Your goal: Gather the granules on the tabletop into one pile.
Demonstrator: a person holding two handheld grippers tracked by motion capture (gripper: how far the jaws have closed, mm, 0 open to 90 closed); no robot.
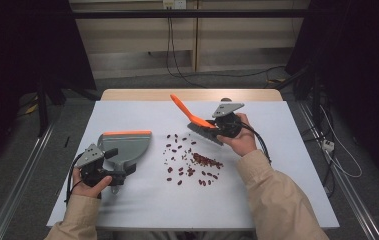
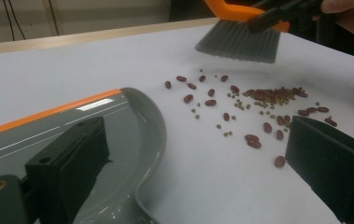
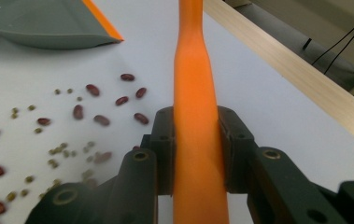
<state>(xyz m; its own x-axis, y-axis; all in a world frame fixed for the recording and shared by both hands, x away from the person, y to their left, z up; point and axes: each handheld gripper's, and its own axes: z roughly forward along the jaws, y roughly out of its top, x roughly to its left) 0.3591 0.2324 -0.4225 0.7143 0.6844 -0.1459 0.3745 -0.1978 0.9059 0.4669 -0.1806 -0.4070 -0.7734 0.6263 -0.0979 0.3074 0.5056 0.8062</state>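
A grey dustpan (image 1: pixel 127 145) with an orange lip lies at the table's left, its lip facing away from the person. My left gripper (image 1: pixel 118 170) sits at its handle end, open; in the left gripper view its jaws (image 2: pixel 193 149) stand wide apart, one over the dustpan (image 2: pixel 72 126). Red beans and small green ones (image 1: pixel 192 161) are scattered mid-table. My right gripper (image 1: pixel 218 126) is shut on the orange handle of a brush (image 1: pixel 197 122), whose grey bristles (image 2: pixel 240 42) hang just beyond the beans (image 2: pixel 258 98). The right gripper view shows the pads (image 3: pixel 165 149) clamping the handle (image 3: pixel 193 70).
The white table top (image 1: pixel 277 190) has a wooden strip (image 1: pixel 192 94) along its far edge. Black cables (image 1: pixel 177 65) run over the floor behind it, and a metal rail (image 1: pixel 342 185) lies along the right side.
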